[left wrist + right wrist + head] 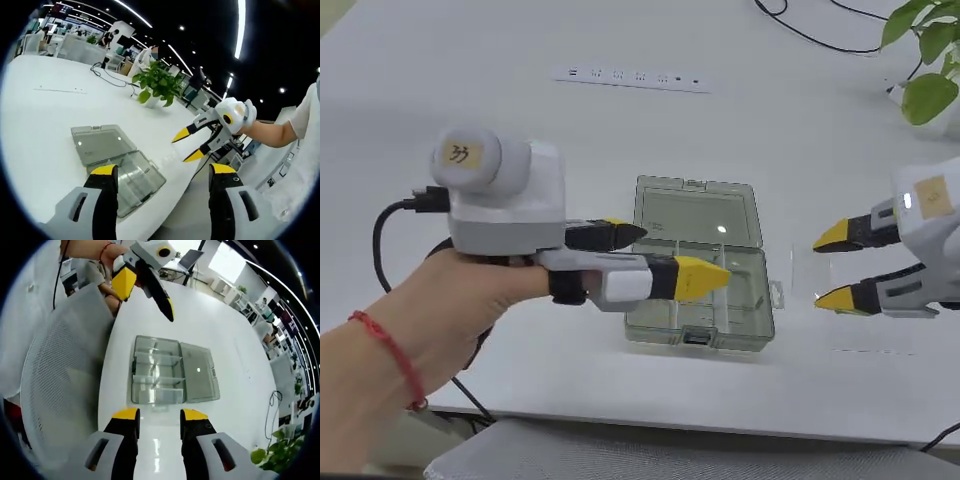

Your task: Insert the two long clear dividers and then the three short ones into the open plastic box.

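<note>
Jaws, left: spread wide with nothing between; left gripper [685,254] held off the table at the left side of the box, yellow tips aimed right.
Jaws, right: parted and empty; right gripper [818,270] held right of the box and apart from it, tips aimed left.
Hand [470,300]: wrapped round the left gripper's handle, red bracelet [390,355] at the wrist.
Box [660,328]: clear greenish plastic, middle of the table, open.
Lid [698,212]: swung back flat on the far side of the base, still joined to it.
Partitions [157,382]: clear walls standing inside the base and splitting it into compartments; count cannot be told.
Clear outline [802,272]: faint rectangle flat on the table just right of the box, below the right gripper's tips; too faint to identify.
Table [470,120]: white, smooth.
Power strip [630,77]: white, flat on the far part of the table, beyond the box.
Cable [810,35]: black, far edge, running right towards the plant.
Plant [925,60]: green leaves, far right corner.
Chair [60,370]: grey mesh, at the near edge of the table.
</note>
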{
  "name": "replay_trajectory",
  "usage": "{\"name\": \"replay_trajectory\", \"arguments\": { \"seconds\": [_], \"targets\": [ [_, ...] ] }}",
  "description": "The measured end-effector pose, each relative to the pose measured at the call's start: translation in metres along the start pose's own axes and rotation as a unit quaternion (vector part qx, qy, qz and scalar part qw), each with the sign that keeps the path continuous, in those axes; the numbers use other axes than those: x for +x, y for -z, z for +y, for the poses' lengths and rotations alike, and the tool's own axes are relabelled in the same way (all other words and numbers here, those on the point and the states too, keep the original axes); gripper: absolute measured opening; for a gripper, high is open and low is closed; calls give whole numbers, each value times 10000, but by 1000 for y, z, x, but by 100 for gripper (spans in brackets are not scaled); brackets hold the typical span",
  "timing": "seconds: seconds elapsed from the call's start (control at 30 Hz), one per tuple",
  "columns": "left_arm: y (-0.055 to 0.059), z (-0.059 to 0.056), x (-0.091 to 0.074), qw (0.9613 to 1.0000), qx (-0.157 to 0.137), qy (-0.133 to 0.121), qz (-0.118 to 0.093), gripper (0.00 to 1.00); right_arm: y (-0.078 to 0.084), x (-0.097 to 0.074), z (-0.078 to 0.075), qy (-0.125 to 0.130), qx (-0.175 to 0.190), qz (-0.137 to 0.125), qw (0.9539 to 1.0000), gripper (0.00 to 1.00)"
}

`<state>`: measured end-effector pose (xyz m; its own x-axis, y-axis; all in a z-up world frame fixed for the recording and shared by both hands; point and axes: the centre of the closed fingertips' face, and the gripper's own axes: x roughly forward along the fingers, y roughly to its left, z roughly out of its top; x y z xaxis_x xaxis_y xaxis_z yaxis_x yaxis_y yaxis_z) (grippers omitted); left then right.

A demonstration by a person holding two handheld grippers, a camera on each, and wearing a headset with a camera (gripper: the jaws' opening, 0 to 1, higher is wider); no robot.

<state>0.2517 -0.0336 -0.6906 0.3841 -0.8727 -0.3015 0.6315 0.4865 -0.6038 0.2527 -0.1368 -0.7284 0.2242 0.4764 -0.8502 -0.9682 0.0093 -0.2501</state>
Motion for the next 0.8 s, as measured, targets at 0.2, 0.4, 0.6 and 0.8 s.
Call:
{"name": "replay_trajectory", "arguments": {
  "seconds": [0.2, 0.4, 0.6, 0.8],
  "targets": [
    [-2, -10, 7, 9986, -451, 262, -26, 60, -21, -4, -3, 61, -188, -116, 9997, 33],
    [-3, -18, 15, 9961, -769, 425, -53, 51, -44, -9, -2, 96, -278, -190, 9994, 33],
    [-2, -28, 21, 9909, -1172, 658, -74, 37, -60, -10, 1, 95, -318, -261, 9991, 33],
    [0, -35, 26, 9876, -1355, 788, -17, 31, -71, -11, 5, 75, -367, -328, 9988, 33]
  ]
}}
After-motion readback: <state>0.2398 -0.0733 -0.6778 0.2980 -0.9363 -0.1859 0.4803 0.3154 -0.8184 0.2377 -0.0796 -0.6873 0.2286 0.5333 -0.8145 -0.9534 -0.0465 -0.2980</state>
